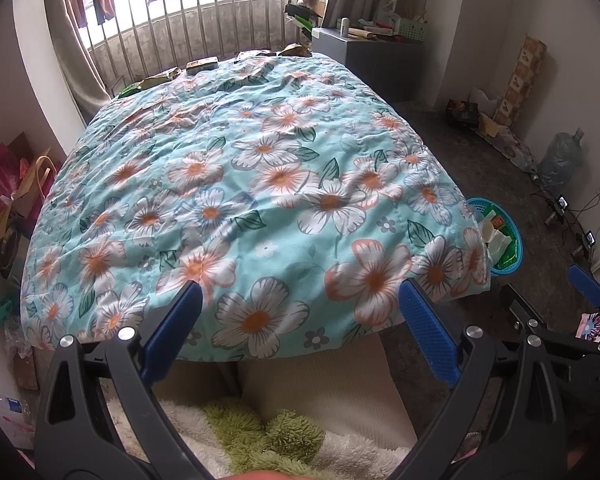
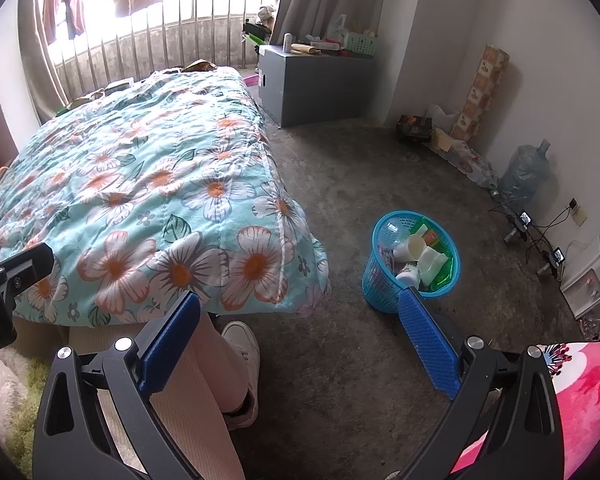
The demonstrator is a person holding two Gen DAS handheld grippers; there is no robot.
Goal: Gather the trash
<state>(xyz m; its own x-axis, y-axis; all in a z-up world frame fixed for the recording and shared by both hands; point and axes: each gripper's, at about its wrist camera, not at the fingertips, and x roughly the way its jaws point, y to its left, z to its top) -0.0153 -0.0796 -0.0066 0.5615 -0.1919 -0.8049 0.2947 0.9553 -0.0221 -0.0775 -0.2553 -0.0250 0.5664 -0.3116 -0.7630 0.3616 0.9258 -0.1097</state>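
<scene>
I have both claws spread wide and holding nothing, my left claw (image 1: 300,304) hovering over the flowered quilt (image 1: 260,168) on the bed, my right claw (image 2: 300,312) over the floor beside the blue basket (image 2: 380,284) holding cups, bottles and wrappers near the bed's corner.

Floral quilt (image 1: 260,168) ahead of the jaws; grey cabinet (image 2: 316,84) far beyond; water jug (image 2: 524,172) rightward.
</scene>
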